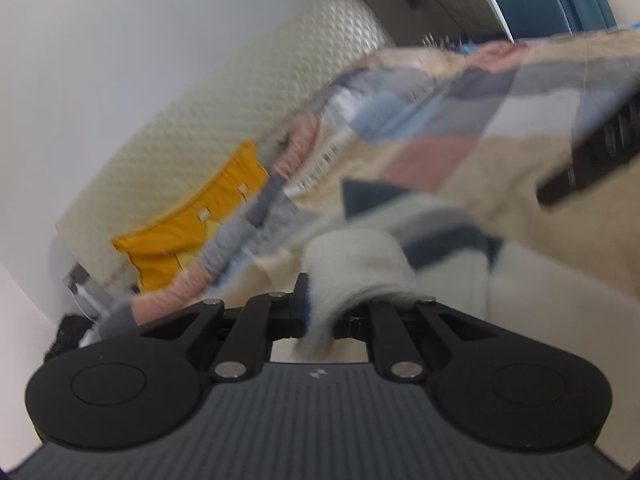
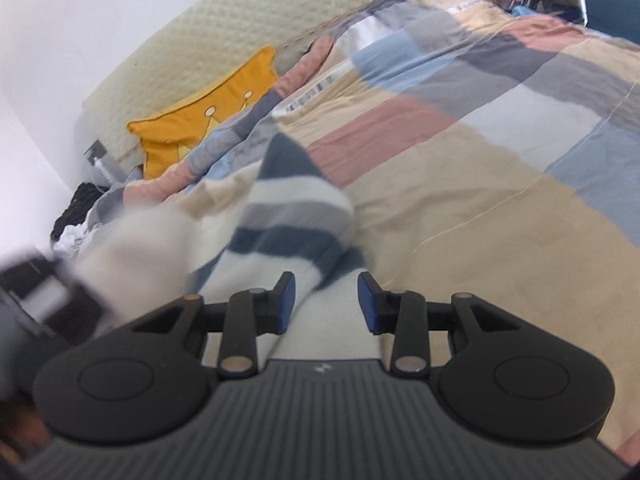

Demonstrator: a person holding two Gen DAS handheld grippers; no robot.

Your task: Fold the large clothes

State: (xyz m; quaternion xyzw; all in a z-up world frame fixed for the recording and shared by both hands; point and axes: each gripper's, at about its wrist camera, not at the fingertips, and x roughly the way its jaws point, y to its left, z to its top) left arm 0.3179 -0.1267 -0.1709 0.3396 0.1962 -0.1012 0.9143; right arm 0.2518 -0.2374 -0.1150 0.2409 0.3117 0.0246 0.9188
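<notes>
A cream garment with navy and grey stripes [image 2: 288, 216] lies on the bed, bunched and partly lifted. My left gripper [image 1: 320, 308] is shut on a cream fold of this striped garment [image 1: 356, 264] and holds it up; the view is blurred by motion. My right gripper [image 2: 326, 300] is open, its blue pads [image 2: 366, 300] on either side of a cream part of the garment without pinching it. The other gripper shows blurred at the left edge of the right wrist view [image 2: 52, 300] and at the right edge of the left wrist view [image 1: 592, 148].
The bed carries a patchwork quilt [image 2: 460, 128] in tan, pink, blue and grey. A yellow pillow [image 2: 200, 120] leans on the cream padded headboard [image 2: 248, 20]. Dark and white clothes [image 2: 76, 216] are piled at the far left by the wall.
</notes>
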